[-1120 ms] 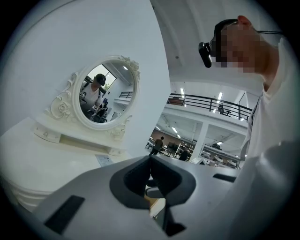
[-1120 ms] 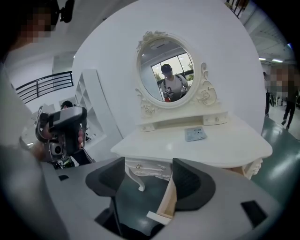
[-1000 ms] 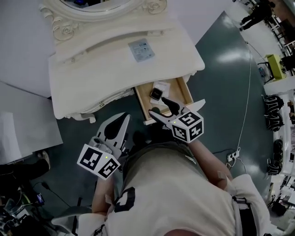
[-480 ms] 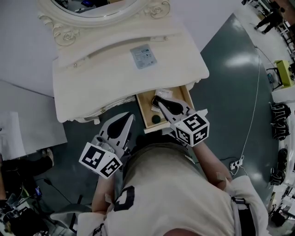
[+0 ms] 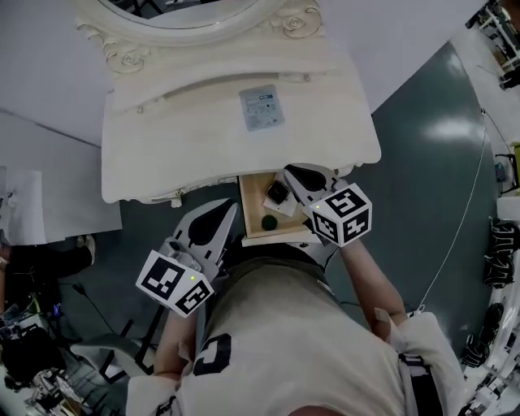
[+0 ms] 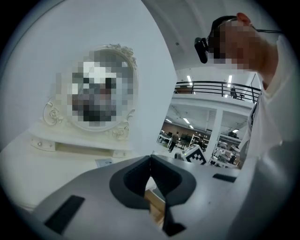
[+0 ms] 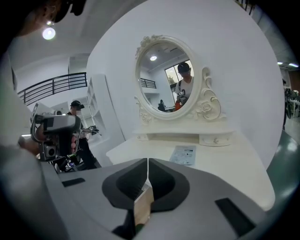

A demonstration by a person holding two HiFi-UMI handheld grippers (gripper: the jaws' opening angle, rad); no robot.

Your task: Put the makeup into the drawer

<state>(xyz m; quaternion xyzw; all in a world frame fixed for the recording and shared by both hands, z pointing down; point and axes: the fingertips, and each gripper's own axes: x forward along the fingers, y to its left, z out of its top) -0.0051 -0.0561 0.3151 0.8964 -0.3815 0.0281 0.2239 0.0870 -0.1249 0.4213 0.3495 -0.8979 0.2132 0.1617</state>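
The wooden drawer (image 5: pixel 244 205) stands pulled out under the cream dressing table (image 5: pixel 187 154). In it lie a black-and-white compact (image 5: pixel 276 192) and a small dark round item (image 5: pixel 269 221). My right gripper (image 5: pixel 291 174) hovers over the drawer's right side, beside the compact. Its jaws have just been closing and now meet with nothing between them, as the right gripper view (image 7: pixel 147 161) confirms. My left gripper (image 5: pixel 223 208) hangs left of the drawer, below the table's edge, with its jaws together and empty (image 6: pixel 150 159). Drawer wood (image 7: pixel 143 206) shows below the right jaws.
A printed card (image 5: pixel 262 108) lies on the tabletop, and the oval mirror (image 5: pixel 195 10) in its carved frame stands at the back. Dark green floor (image 5: pixel 422 154) spreads to the right. A white wall (image 5: pixel 41 73) runs along the left.
The right jaws went from wide open to shut, with nothing taken. Both grippers moved forward toward the table, the right one further over the drawer.
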